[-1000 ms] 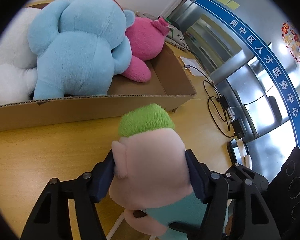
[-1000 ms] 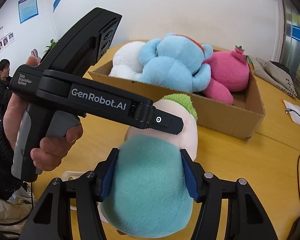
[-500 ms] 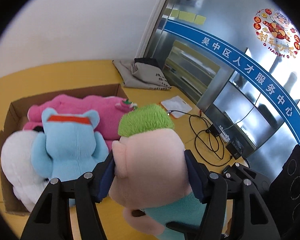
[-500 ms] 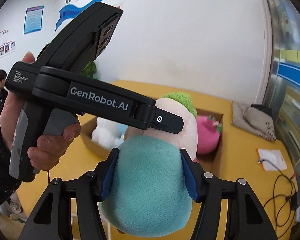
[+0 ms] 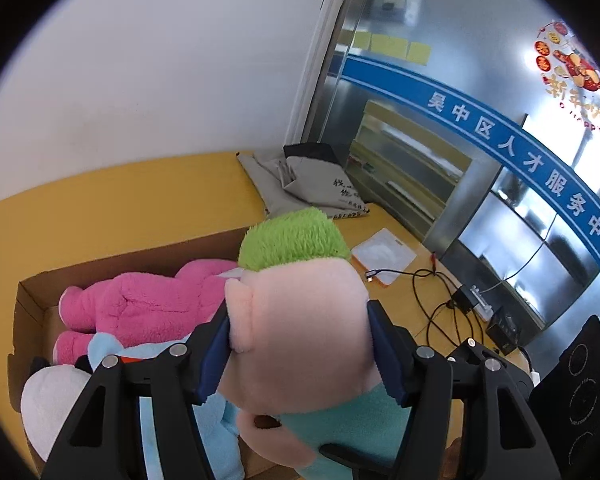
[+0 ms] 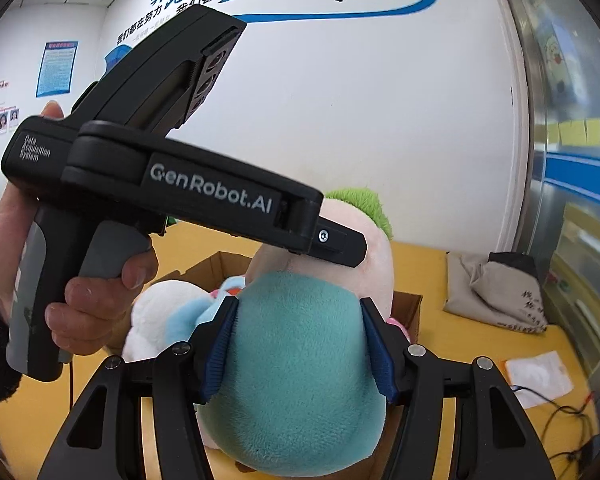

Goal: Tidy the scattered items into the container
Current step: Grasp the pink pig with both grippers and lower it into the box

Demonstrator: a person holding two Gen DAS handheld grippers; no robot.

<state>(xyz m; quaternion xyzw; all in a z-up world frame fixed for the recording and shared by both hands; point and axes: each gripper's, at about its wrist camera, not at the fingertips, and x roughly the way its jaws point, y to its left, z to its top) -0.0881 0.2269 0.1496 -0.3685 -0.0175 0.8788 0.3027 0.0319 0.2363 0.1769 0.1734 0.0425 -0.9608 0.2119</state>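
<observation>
I am carrying the pig plush [image 5: 300, 320] with both tools at once because it is bulky and soft. The left gripper [image 5: 300, 344] is clamping its pink head at about half spread, the fingers [image 5: 214, 354] denting the fabric, while the right gripper [image 6: 300, 354] is pinching the teal body low in its frame, equally half-wide. The plush is hanging in the air over the cardboard box [image 5: 30, 300], lower left of the left view, where the pink toy [image 5: 140, 304], blue toy [image 5: 220, 440] and white toy [image 5: 48, 412] are already crowding the floor, so I judge I am looking for a gap. The box is sitting on the yellow desk [image 5: 120, 208].
</observation>
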